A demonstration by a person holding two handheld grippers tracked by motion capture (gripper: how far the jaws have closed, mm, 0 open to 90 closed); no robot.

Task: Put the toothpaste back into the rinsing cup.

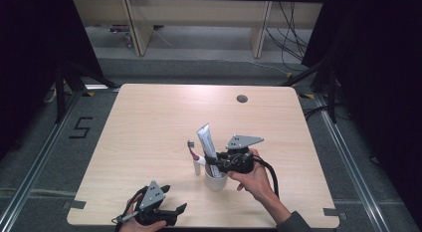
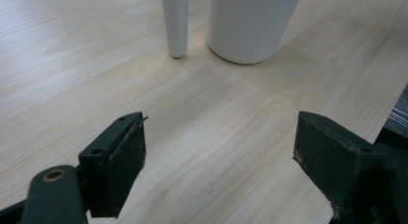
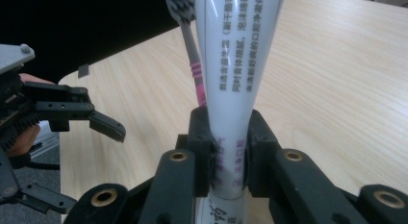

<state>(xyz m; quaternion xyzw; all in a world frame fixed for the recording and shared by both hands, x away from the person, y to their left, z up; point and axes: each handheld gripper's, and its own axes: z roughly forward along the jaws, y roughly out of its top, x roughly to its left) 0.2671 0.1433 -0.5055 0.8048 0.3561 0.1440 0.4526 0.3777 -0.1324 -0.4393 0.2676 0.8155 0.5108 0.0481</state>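
1. Pale wood table (image 1: 149, 122), dark surround.
2. Right gripper (image 3: 230, 142): jaws clamped on tube (image 3: 235, 56), gripped low, standing in cup (image 1: 216, 180).
3. Left gripper (image 2: 219, 152): jaws wide, nothing held, near front edge.
4. Toothbrush (image 1: 193, 153) is seen beside tube.
5. Risk judged: cup tipped if tube is pulled sideways.

A lab or recording room: black curtains (image 1: 30, 53) hang at both sides, cables (image 1: 291, 30) trail over the grey carpet (image 1: 199, 67), a taped "5" (image 1: 81, 127) marks the floor beside the bare wooden table (image 1: 149, 122).
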